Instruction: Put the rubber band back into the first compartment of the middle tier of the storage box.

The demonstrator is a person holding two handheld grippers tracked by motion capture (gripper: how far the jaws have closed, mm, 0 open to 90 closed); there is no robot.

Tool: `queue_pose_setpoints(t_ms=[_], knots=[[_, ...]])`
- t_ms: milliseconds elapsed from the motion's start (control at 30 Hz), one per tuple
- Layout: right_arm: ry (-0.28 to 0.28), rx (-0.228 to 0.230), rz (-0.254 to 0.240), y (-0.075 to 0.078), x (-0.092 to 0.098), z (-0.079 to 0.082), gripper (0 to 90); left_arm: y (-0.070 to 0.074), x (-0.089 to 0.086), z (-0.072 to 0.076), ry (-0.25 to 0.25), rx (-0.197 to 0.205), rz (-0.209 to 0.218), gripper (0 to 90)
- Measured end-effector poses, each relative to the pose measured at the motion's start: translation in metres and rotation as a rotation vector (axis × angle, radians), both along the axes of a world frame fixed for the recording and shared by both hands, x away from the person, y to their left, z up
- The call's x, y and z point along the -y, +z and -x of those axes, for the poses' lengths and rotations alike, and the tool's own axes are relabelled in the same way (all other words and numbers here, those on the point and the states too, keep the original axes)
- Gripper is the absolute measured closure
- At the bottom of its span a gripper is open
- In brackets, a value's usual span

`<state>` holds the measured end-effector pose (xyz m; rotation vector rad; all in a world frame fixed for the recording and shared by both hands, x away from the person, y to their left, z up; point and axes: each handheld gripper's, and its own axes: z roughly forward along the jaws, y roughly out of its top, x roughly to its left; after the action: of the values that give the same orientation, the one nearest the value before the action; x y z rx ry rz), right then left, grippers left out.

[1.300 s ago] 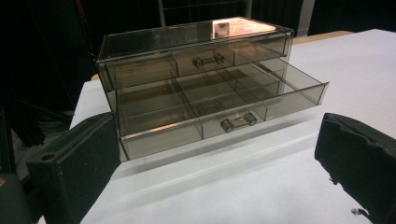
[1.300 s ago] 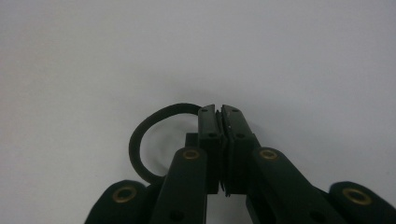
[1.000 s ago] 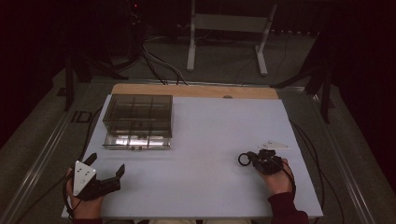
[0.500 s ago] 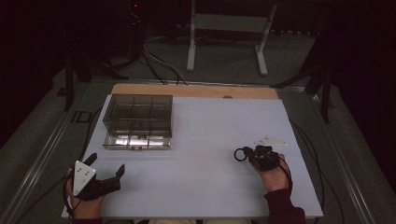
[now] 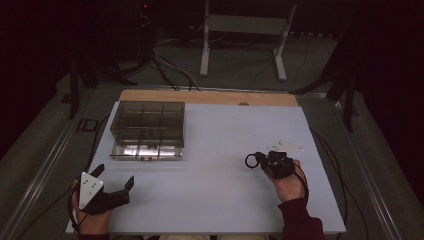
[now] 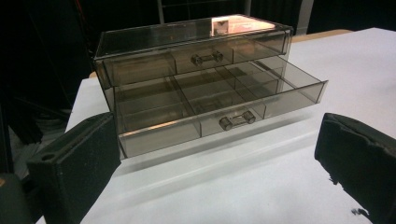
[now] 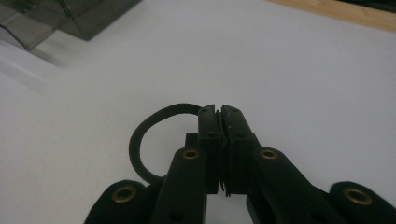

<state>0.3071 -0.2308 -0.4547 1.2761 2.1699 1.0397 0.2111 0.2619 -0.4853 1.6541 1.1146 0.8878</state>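
- the black band, a thin loop that looks like a hair tie or rubber ring, is pinched in the right gripper, whose jaws are pressed fully together on one side of it; the rest of the loop curls out free to the side.
- in the high view the band sits well to the right of the drawer box and a little nearer the person, over the bare white table.
- the drawer box is clear smoky plastic with two drawers; the lower drawer stands pulled out, its divided compartments look empty, and the upper drawer is shut.
- step in hand, as i judge it: carrying the picked-up band toward the open lower drawer.
- the next move calls for swinging the right gripper leftward to the drawer box, holding the loop over one compartment without catching the drawer's front wall, then letting the jaws part so it drops in.
- the left gripper waits in front of the drawer box, near its left end, jaws spread wide with nothing between them, pointed at the drawer front.
- a pale flat piece lies on the table just beyond the right gripper, on the side away from the drawer box.
- against the earlier frames: the right gripper and band have shifted a little closer to the drawer box; the left gripper and the drawer box look unchanged.
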Motion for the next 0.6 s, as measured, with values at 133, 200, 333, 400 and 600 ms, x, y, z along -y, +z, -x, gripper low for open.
queue_pose_setpoints(t_ms=[133, 200, 333, 400, 600], knots=[[0.009, 0.009, -0.002, 0.006, -0.007, -0.002, 88.4, 0.000, 0.000, 0.000, -0.001, -0.001, -0.001, 0.9], [0.014, 0.015, -0.003, 0.008, -0.010, -0.003, 88.4, 0.000, 0.000, 0.000, -0.002, -0.002, -0.001, 0.9], [0.028, 0.021, -0.012, 0.013, -0.017, -0.005, 88.4, -0.001, 0.001, 0.000, -0.003, -0.003, -0.001, 0.9], [0.035, 0.025, -0.014, 0.015, -0.021, -0.006, 88.4, -0.001, 0.001, 0.000, -0.004, -0.002, -0.001, 0.9], [0.051, 0.040, -0.022, 0.023, -0.031, -0.008, 88.4, -0.001, 0.001, 0.000, -0.003, -0.004, -0.002, 0.9]])
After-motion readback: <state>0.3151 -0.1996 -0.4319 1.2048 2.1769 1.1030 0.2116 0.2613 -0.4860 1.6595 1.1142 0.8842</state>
